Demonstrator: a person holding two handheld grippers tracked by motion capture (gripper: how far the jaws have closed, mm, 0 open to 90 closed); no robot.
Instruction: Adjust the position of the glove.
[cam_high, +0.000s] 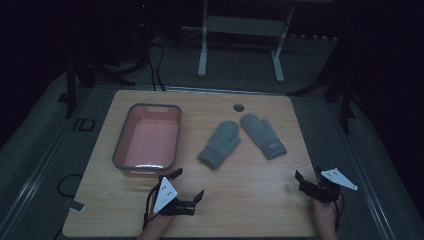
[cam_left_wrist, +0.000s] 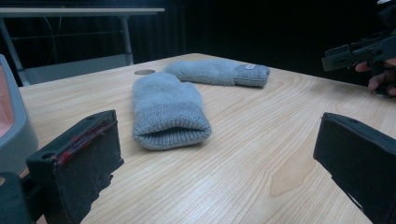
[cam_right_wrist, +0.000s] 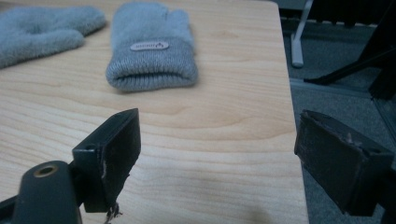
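Two grey knitted mittens lie side by side on the wooden table (cam_high: 250, 200). The plain mitten (cam_high: 220, 145) (cam_left_wrist: 166, 109) (cam_right_wrist: 42, 32) has its cuff toward me. The mitten with a small label (cam_high: 263, 136) (cam_left_wrist: 215, 72) (cam_right_wrist: 152, 46) lies to its right. My left gripper (cam_high: 187, 185) (cam_left_wrist: 219, 135) hovers near the front edge, below the basin, open, its jaws wide apart and facing the plain mitten's cuff. Over the front right corner my right gripper (cam_high: 307, 176) (cam_right_wrist: 222, 130) is open too, pointed at the labelled mitten's cuff. Nothing is between either pair of jaws.
A pink basin with a grey rim (cam_high: 119, 145) (cam_left_wrist: 16, 130) stands at the table's left and holds nothing. A round cable hole (cam_high: 238, 107) sits near the far edge. The table's right edge (cam_right_wrist: 292, 140) runs close beside my right gripper. A white desk frame (cam_high: 240, 30) stands beyond.
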